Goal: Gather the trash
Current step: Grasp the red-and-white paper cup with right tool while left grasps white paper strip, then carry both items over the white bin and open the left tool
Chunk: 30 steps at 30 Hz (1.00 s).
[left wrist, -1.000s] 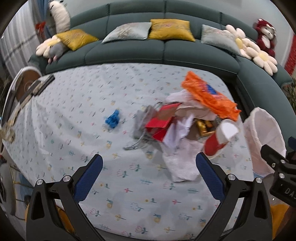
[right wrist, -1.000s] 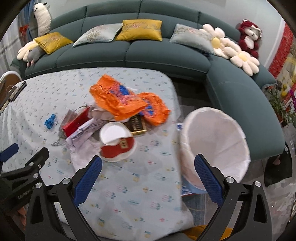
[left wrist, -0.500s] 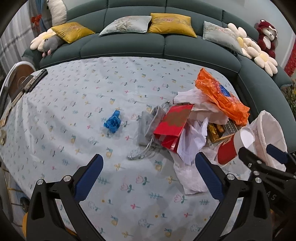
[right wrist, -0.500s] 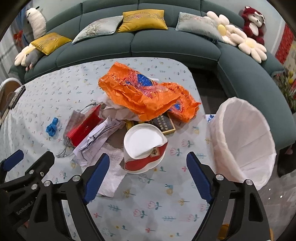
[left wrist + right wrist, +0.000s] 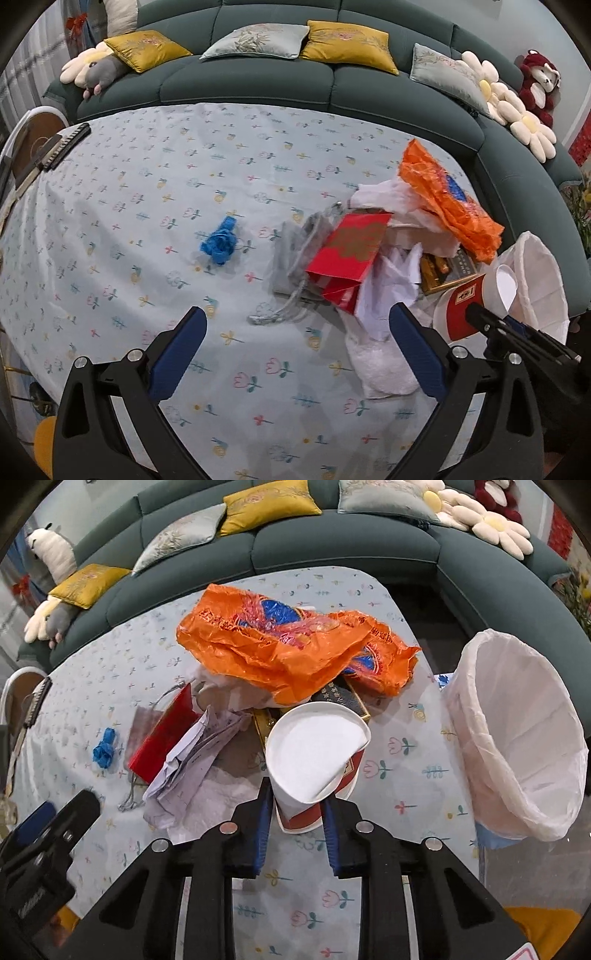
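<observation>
Two grippers over the flowery tablecloth [image 5: 155,177], and the red-and-white paper cup [image 5: 317,753] is the handy landmark here. The right gripper [image 5: 297,821] has just been squeezing in, and its blue pads now sit pinched against the cup's lower sides with the cup between them; the rim is squashed out of round, so it's gripping the cup. The cup stands on the cloth at the near edge of the trash pile.

Right behind the cup is a dark box with gold trim [image 5: 345,698], and draped over that a crumpled orange plastic bag [image 5: 280,642]. Left of the cup are crumpled white papers [image 5: 195,753], then a red gift bag [image 5: 162,734] lying flat, and well further left a small blue wad [image 5: 104,747] on its own. To the cup's right, off the table edge, is a bin lined with a white bag [image 5: 517,738], mouth tilted toward the table.

The left gripper [image 5: 297,354] hangs left of the cup with its fingers spread wide and nothing between them, just cloth below.
</observation>
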Available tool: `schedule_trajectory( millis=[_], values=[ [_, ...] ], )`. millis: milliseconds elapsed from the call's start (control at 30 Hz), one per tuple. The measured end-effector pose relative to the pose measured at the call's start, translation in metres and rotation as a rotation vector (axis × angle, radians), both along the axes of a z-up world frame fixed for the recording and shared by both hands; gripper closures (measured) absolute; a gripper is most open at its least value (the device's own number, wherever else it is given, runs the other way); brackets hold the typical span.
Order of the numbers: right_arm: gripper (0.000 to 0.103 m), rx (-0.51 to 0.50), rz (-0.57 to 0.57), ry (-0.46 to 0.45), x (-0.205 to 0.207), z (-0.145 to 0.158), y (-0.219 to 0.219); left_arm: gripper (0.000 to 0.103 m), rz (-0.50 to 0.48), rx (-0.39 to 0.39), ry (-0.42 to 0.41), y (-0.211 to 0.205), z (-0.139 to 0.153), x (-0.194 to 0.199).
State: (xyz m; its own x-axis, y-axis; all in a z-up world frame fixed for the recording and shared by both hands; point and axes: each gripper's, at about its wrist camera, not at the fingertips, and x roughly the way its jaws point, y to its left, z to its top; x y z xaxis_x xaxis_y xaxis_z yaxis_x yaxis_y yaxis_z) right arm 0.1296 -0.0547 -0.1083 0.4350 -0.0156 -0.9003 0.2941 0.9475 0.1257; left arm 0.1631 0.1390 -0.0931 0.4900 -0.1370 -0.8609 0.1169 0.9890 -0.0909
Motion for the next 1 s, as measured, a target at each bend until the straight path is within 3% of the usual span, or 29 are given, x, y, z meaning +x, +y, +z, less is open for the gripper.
schedule_trajectory(
  millis=[167,433,600,633,700,1000],
  values=[
    [0.080,-0.016,-0.012,-0.034,-0.012,0.016,-0.016,0.015,-0.026,-0.019,0.026,-0.023,-0.006,0.000],
    [0.079,-0.027,-0.047,-0.051,-0.026,0.032,-0.045,0.043,-0.057,-0.011,0.082,-0.062,-0.025,0.010],
    [0.079,-0.013,-0.058,-0.051,-0.036,0.035,-0.058,0.074,-0.066,0.012,0.103,-0.073,-0.032,0.011],
    [0.079,-0.014,-0.057,-0.051,-0.037,0.036,-0.059,0.076,-0.064,0.011,0.110,-0.073,-0.032,0.010],
    [0.079,-0.016,-0.054,-0.051,-0.040,0.037,-0.062,0.094,-0.052,-0.001,0.112,-0.072,-0.030,0.007],
    [0.079,-0.003,-0.048,-0.096,-0.058,0.059,-0.071,0.099,-0.073,-0.029,0.040,-0.084,0.008,-0.018]
  ],
)
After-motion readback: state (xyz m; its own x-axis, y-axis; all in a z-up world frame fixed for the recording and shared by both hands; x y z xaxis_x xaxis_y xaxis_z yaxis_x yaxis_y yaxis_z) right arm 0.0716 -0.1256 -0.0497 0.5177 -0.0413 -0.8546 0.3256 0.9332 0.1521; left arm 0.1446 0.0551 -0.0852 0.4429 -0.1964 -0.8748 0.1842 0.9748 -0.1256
